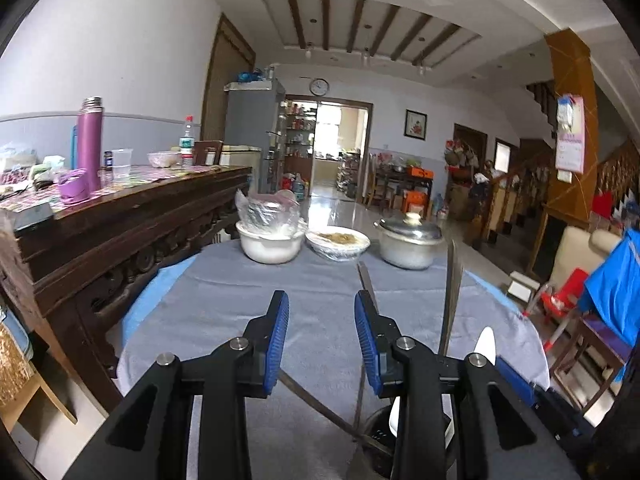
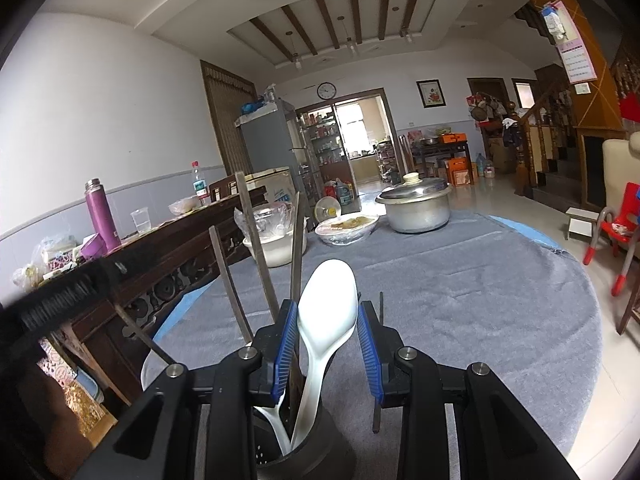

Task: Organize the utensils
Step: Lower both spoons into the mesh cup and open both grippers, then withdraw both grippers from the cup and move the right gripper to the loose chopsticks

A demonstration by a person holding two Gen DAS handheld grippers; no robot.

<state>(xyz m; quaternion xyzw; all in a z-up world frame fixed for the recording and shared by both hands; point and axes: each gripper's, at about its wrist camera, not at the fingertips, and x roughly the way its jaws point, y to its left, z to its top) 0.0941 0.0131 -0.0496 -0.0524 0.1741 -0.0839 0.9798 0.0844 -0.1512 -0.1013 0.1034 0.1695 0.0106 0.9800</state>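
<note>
Both grippers stand part open and hold nothing: the left (image 1: 322, 338) over cloth (image 1: 224, 300), the right (image 2: 328, 344) around a white spoon (image 2: 328, 304) in the black holder (image 2: 304, 452).

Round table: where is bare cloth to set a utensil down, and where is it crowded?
Free: the grey cloth between the metal pot and the near edge. Crowded: the far rim with two bowls, and the near holder bristling with chopsticks.
</note>
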